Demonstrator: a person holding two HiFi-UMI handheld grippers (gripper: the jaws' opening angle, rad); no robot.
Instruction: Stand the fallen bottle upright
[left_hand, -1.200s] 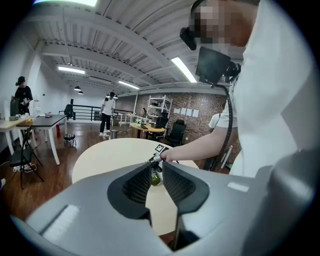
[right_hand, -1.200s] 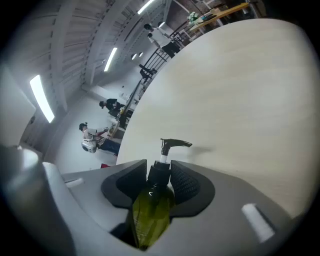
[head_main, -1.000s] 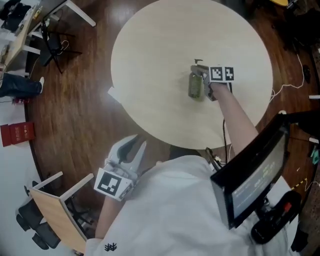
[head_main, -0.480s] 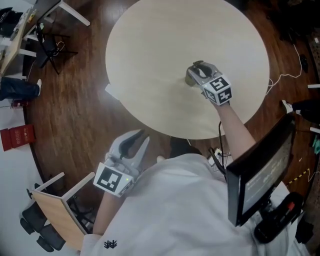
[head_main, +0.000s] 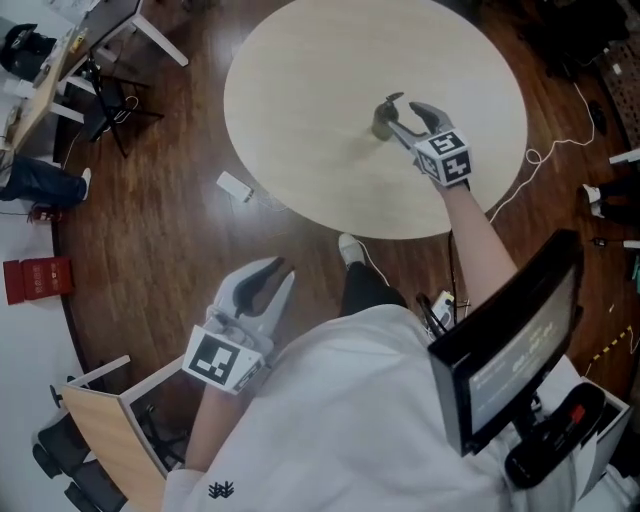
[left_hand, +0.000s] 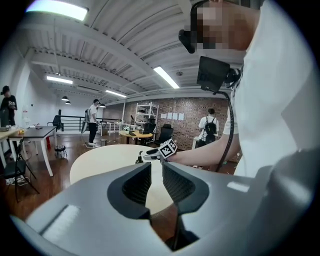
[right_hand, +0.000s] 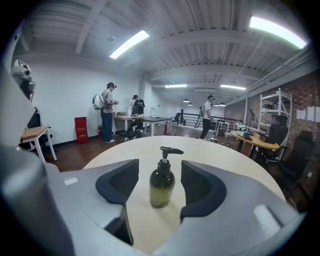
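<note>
A dark green pump bottle (right_hand: 162, 182) stands upright on the round beige table (head_main: 300, 100). In the head view the bottle (head_main: 383, 120) is right of the table's middle. My right gripper (right_hand: 160, 175) has a jaw on either side of it. Those jaws are opening, and a gap shows between each pad and the bottle. In the head view the right gripper (head_main: 402, 112) reaches in from the right. My left gripper (head_main: 272, 275) hangs off the table by my body, over the floor. Its jaws (left_hand: 156, 172) are close together with nothing between them.
A monitor on a stand (head_main: 510, 350) is close at my right, and a wooden chair (head_main: 100, 420) at my lower left. A small white object (head_main: 236, 186) and a cable (head_main: 545, 150) lie on the dark wood floor. Several people stand far off by desks.
A second ago my right gripper was shut on the bottle, which lay on its side. The wrist has rolled, the bottle now stands upright, and the jaws have opened off it.
</note>
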